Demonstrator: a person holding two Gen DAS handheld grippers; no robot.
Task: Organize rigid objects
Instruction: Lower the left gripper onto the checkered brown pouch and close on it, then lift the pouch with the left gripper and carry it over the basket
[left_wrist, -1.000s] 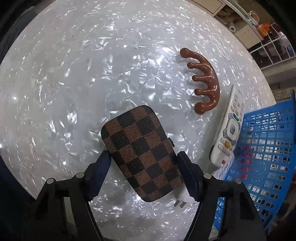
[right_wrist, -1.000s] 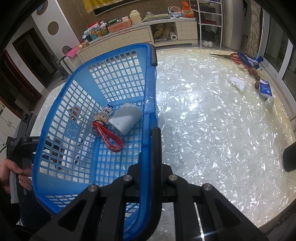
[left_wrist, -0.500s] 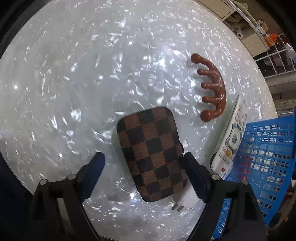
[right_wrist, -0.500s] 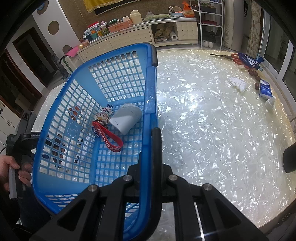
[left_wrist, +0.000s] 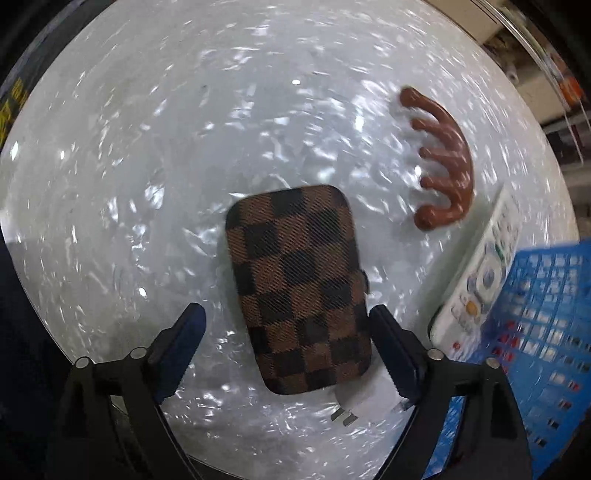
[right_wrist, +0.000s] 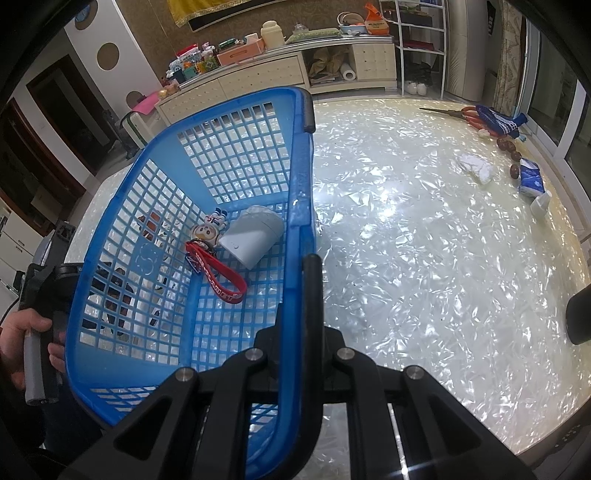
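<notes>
Left hand-held gripper (left_wrist: 286, 339): jaws spread wide, straddling the checkered woven case (left_wrist: 297, 288), frame centre.
Right hand-held gripper (right_wrist: 303, 269): clamped on blue lattice basket (right_wrist: 299, 177) rim.
Bench (left_wrist: 147, 147): glossy, bare upper left.

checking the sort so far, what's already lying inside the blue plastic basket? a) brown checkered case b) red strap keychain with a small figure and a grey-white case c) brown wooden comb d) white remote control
b: the right wrist view shows the red strap keychain with a small figure and the grey-white case on the floor of the blue plastic basket.
</notes>
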